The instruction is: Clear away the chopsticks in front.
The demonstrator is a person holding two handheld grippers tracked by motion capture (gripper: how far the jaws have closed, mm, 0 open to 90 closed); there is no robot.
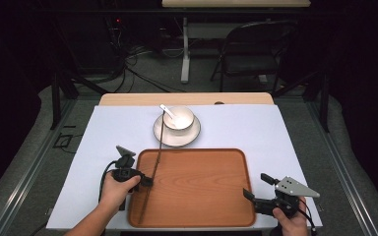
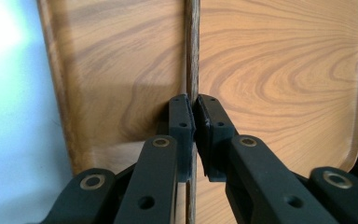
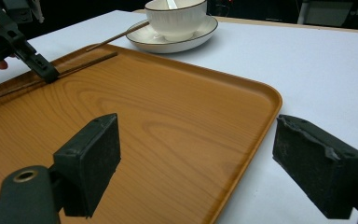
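Over the tray (image 1: 197,187), my left gripper (image 2: 193,116) clamps a chopstick (image 2: 192,56); right gripper (image 3: 196,163) wide. Next, I judge: lowering it flat.

The table (image 1: 295,142) has a pale white-blue cover, with a strip of light wood showing along its far edge at twelve o'clock. Beyond it the room is dark. A black folding chair (image 1: 248,51) stands at about one o'clock on a grey floor (image 1: 147,73). At twelve o'clock a second table's white leg (image 1: 185,49) rises to a light top. Cables (image 1: 123,59) tangle at eleven o'clock.
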